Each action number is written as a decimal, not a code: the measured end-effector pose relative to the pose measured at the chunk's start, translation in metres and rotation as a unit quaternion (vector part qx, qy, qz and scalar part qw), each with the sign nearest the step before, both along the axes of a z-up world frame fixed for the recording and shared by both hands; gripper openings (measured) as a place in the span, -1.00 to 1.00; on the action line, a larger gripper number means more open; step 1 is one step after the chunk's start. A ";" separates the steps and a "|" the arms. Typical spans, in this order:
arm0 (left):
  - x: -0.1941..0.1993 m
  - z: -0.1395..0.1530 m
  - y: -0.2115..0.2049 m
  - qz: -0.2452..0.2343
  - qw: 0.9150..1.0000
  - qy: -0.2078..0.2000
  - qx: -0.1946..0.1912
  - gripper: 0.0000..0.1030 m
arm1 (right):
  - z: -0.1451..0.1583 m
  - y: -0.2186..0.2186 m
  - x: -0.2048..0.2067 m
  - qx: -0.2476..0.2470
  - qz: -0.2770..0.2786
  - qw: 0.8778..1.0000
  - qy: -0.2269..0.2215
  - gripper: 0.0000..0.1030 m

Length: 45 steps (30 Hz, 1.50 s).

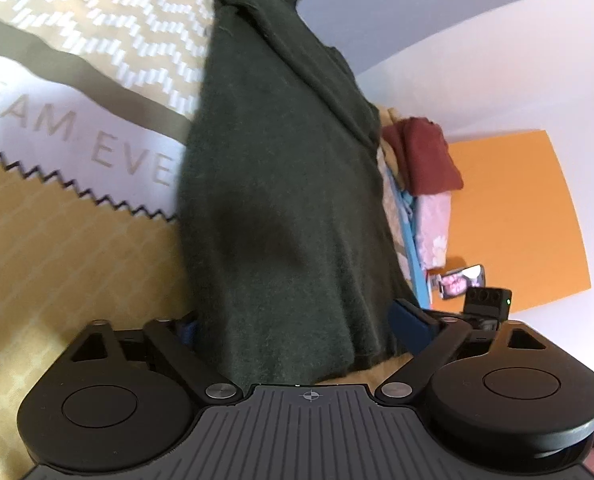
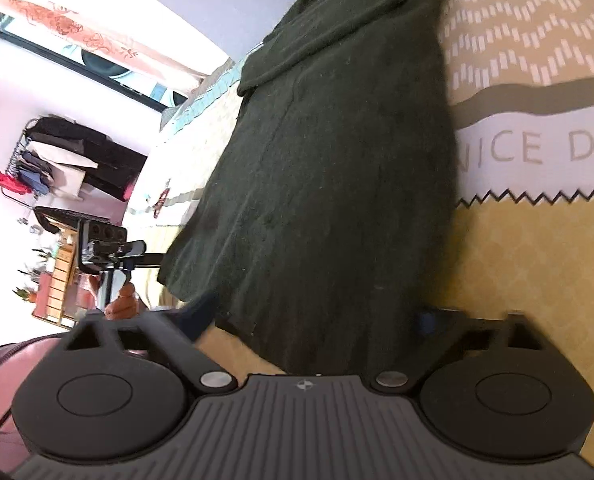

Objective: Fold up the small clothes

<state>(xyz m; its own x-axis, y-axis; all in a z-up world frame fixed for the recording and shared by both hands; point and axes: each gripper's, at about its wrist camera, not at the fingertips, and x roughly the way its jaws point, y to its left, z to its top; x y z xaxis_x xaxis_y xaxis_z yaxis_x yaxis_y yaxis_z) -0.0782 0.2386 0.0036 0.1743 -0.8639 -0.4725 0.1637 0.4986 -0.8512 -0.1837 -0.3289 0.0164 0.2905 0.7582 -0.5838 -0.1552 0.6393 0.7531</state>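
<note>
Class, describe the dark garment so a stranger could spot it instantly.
Start at the yellow patterned bedspread with its white lettered band. The dark green knit garment stretches lengthwise across it. Unlike the folded maroon cloth stacked at the bed's edge, it is fuzzy, unfolded and nearly black.

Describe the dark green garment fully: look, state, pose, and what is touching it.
The dark green garment looks like a fuzzy knit, its far end doubled over in loose folds. It lies stretched across the patterned yellow and white bedspread, its near hem running between the fingers of both grippers. The left gripper and right gripper stand wide around it; whether either grips is unclear.
</note>
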 end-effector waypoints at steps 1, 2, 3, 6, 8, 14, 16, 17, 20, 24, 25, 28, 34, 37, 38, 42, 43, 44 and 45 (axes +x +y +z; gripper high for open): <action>0.000 -0.002 0.002 0.007 1.000 0.001 0.004 1.00 | -0.001 0.001 -0.001 -0.013 -0.005 1.000 0.004 0.40; 0.000 -0.004 0.003 0.012 1.000 0.002 0.007 1.00 | -0.002 0.000 -0.003 -0.026 -0.011 1.000 0.008 0.20; 0.002 -0.006 0.003 0.017 1.000 0.006 0.012 1.00 | -0.003 -0.002 -0.004 -0.035 -0.015 0.999 0.008 0.11; 0.010 -0.016 -0.001 0.026 0.999 0.023 0.029 0.54 | -0.001 0.000 -0.002 -0.047 -0.014 0.999 0.010 0.07; 0.015 -0.017 -0.003 0.027 0.999 0.023 0.027 0.51 | 0.003 0.007 -0.003 -0.075 -0.008 0.997 0.004 -0.19; 0.021 0.004 -0.008 0.037 0.998 -0.037 0.028 0.48 | 0.024 0.019 0.000 -0.109 -0.013 0.993 -0.036 -0.78; 0.029 0.013 -0.006 0.049 0.997 -0.053 0.023 0.48 | 0.036 0.017 0.004 -0.087 -0.022 0.994 -0.062 -0.78; 0.035 0.018 -0.007 0.055 0.996 -0.059 0.024 0.48 | 0.042 0.014 0.008 -0.075 -0.026 0.994 -0.078 -0.78; 0.056 0.029 -0.010 0.065 0.994 -0.079 0.031 0.48 | 0.056 0.010 0.024 -0.056 -0.040 0.991 -0.114 -0.78; 0.092 0.043 -0.017 0.073 0.992 -0.100 0.034 0.47 | 0.062 0.007 0.059 -0.026 -0.073 0.988 -0.131 -0.78; 0.104 0.047 -0.020 0.075 0.991 -0.105 0.034 0.47 | 0.062 0.006 0.069 -0.018 -0.079 0.988 -0.132 -0.78; 0.137 0.057 -0.027 0.082 0.990 -0.114 0.031 0.47 | 0.064 0.001 0.102 0.008 -0.100 0.986 -0.134 -0.78; 0.243 0.064 -0.045 0.101 0.987 -0.111 0.060 0.45 | 0.056 -0.029 0.190 0.068 -0.168 0.977 -0.113 -0.77; 0.299 0.050 -0.051 0.140 0.983 -0.072 0.096 0.63 | 0.025 -0.062 0.235 0.104 -0.261 0.957 -0.073 -0.56; 0.313 0.046 -0.047 0.154 0.981 -0.057 0.106 0.67 | 0.010 -0.074 0.246 0.096 -0.312 0.944 -0.051 -0.10; 0.332 0.045 -0.029 0.171 0.980 -0.051 0.090 0.91 | -0.009 -0.087 0.246 0.056 -0.386 0.919 -0.058 0.33; 0.330 0.047 -0.024 0.177 0.979 -0.059 0.087 1.00 | -0.009 -0.088 0.243 0.048 -0.386 0.918 -0.071 0.34; 0.325 0.051 -0.018 0.187 0.976 -0.069 0.090 1.00 | -0.008 -0.088 0.238 0.033 -0.390 0.916 -0.084 0.40; 0.320 0.053 -0.013 0.197 0.973 -0.078 0.094 1.00 | -0.005 -0.087 0.233 0.013 -0.392 0.915 -0.095 0.42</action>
